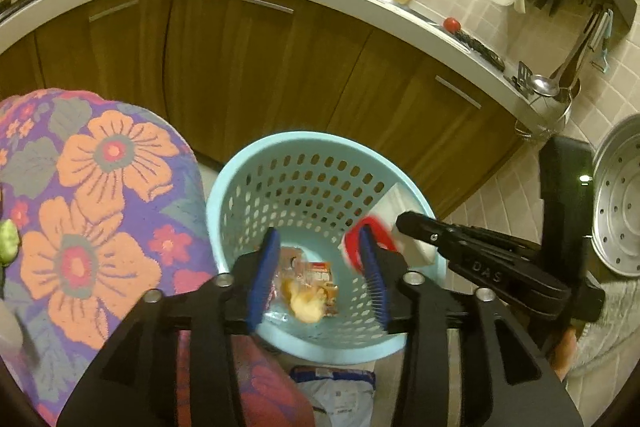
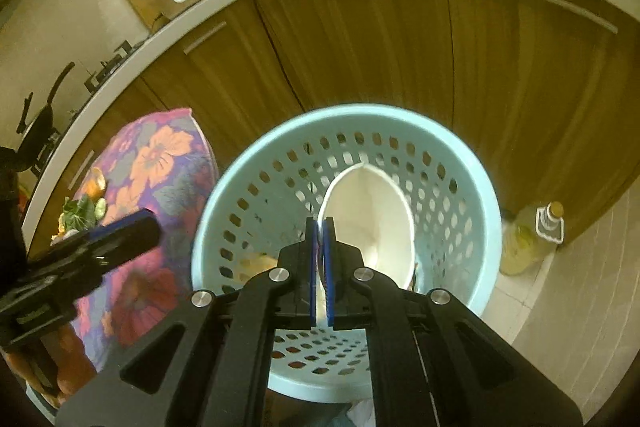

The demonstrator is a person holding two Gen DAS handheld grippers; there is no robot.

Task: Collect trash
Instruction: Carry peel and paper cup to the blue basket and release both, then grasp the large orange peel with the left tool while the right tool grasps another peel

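Paper cup [image 2: 370, 215], squashed flat and pinched at its rim by the right gripper [image 2: 320, 227], is held mouth-up directly over the blue basket [image 2: 224, 187], while the left gripper [image 1: 320, 267] is kept wide and empty alongside.

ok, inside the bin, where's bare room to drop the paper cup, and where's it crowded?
Free: the light-blue perforated basket is bare along its far wall and across the floor right of the snack wrapper. Crowded: the near-left floor, where the wrapper lies, and the right rim, where the right hand-held gripper pinches the white paper cup. The left hand-held gripper hangs open above.
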